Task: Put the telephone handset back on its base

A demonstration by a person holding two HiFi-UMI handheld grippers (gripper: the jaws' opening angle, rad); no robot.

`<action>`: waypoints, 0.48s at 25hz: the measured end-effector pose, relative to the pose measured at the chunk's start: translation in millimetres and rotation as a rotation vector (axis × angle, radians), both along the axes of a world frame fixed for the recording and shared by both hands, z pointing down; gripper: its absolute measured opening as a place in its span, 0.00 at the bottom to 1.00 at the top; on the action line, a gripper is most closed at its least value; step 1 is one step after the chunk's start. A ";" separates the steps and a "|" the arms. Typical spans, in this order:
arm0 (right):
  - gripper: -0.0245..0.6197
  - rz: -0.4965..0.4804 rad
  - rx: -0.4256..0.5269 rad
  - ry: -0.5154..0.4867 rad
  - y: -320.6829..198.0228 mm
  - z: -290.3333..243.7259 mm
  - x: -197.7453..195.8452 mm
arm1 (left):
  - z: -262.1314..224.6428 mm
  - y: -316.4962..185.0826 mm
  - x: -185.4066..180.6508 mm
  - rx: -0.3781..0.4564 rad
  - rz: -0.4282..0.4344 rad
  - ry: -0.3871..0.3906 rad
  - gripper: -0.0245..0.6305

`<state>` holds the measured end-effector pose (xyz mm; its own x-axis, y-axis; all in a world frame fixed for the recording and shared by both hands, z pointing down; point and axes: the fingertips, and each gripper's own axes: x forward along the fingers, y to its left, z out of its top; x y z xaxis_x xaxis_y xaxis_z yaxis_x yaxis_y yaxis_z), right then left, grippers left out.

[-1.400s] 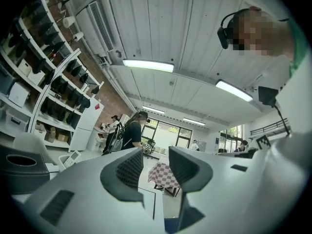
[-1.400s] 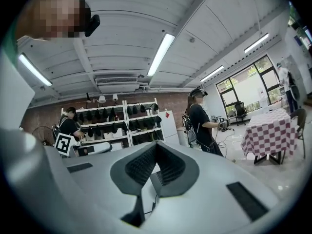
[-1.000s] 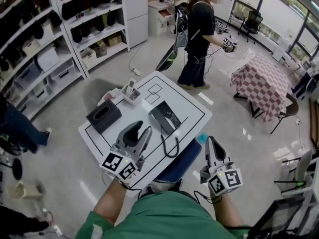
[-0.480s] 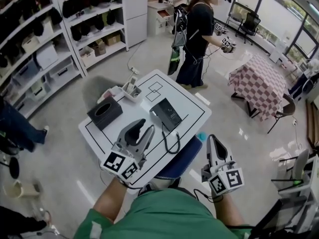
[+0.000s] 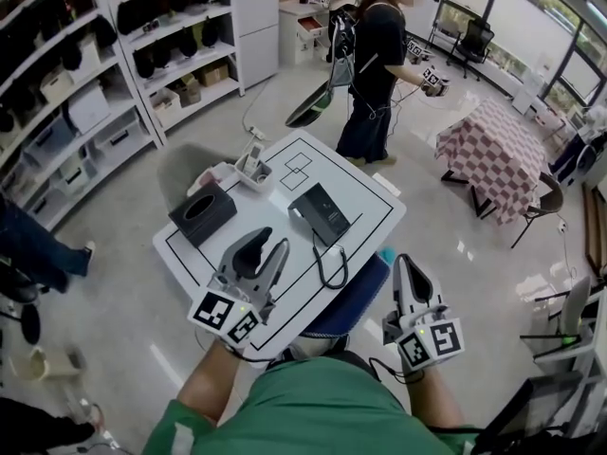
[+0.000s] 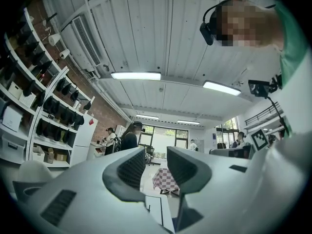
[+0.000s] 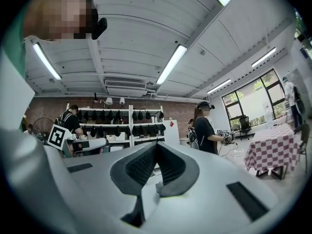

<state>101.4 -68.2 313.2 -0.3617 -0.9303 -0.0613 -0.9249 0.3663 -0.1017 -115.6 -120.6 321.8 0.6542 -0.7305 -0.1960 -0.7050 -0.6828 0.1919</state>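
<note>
Spanning the head view's centre, the white table (image 5: pixel 375 207) carries the black telephone (image 5: pixel 322 214), long axis far-left to near-right; its handset cannot be told apart. It lies ahead-right of the nearer left gripper (image 5: pixel 269 245), whose jaws are spread, just closing, empty. Right gripper (image 5: pixel 403 265): jaws pressed together, empty. The cord (image 5: pixel 320 265) loops nearward. Neither gripper view shows the telephone.

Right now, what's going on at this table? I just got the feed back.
A person in a green top holds a gripper in each hand at the near side of the white table. The left gripper is open with nothing between its jaws, which have just been closing a little. The right gripper is shut and empty. Neither touches the black telephone mid-table, its cord looping toward the person. Whether the handset is seated, I cannot tell.
</note>
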 end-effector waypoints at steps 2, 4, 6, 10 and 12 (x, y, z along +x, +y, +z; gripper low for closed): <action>0.06 0.002 -0.002 -0.002 -0.7 1.1 -0.5 | 2.2 -1.5 -1.6 -0.009 0.000 -0.003 0.26; 0.06 0.006 -0.008 -0.004 0.0 3.1 -0.4 | 5.2 -0.9 -2.3 -0.019 0.002 -0.007 0.26; 0.06 0.010 -0.010 -0.004 0.9 4.9 -0.3 | 7.6 0.1 -3.0 -0.024 0.004 -0.009 0.26; 0.06 0.014 0.001 0.003 -4.3 6.0 -1.2 | 8.3 -3.2 -5.4 -0.015 0.001 -0.012 0.26; 0.06 0.018 0.000 0.006 -7.4 8.5 -0.9 | 11.1 -5.6 -6.6 -0.015 -0.004 -0.018 0.26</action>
<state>100.5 -75.6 321.6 -0.3457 -0.9365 -0.0591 -0.9318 0.3500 -0.0962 -122.1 -126.1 332.9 0.6547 -0.7358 -0.1733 -0.7110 -0.6772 0.1895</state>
